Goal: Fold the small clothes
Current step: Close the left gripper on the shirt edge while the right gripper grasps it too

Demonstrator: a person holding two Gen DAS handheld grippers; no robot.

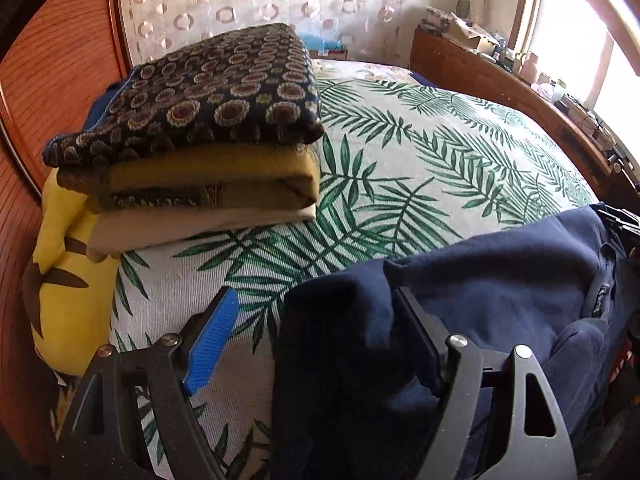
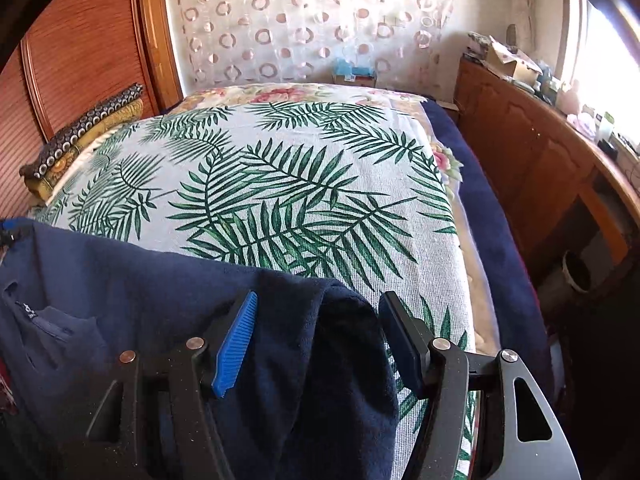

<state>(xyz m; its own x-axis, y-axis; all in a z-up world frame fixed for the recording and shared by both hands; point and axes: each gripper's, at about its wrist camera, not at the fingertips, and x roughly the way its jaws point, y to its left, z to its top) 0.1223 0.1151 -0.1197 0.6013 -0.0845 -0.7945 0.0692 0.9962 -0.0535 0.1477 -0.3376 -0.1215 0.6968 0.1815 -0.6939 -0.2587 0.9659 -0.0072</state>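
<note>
- Across the whole foreground we see the bed point(image 1: 420, 168), covered with a white spread printed with green palm fronds; in the right wrist view a dark blue blanket point(image 2: 492, 208) shows along its right edge.
- Behind the bed we see a sheer curtain point(image 2: 312, 20) with ring patterns, a reddish wooden wardrobe point(image 1: 60, 80) on the left, and a long wooden sideboard point(image 2: 532, 152) on the right, cluttered on top under a bright window.
- At the near edge of the bed we see the navy garment point(image 1: 500, 300), the piece being folded, lying bunched on the spread with its collar and a small label turned up; it runs between both claws.
- On the far left of the bed we see a stack of folded clothes point(image 1: 208, 140): a dark piece with round floral medallions on top, a mustard one under it, a beige one at the bottom.
- Just beside that stack, at the bed's left edge, we see a yellow cushion point(image 1: 68, 260) with brown marks.
- We see the left claw point(image 1: 316, 344) spread wide, a fold of the navy cloth standing between its jaws and lying against the black right finger, while the blue pad point(image 1: 212, 344) stands apart over bare spread.
- We see the right claw point(image 2: 320, 344) spread as well, a hump of the navy cloth filling most of the gap; its blue pad point(image 2: 236, 348) lies against the fabric, the other finger just off it.
</note>
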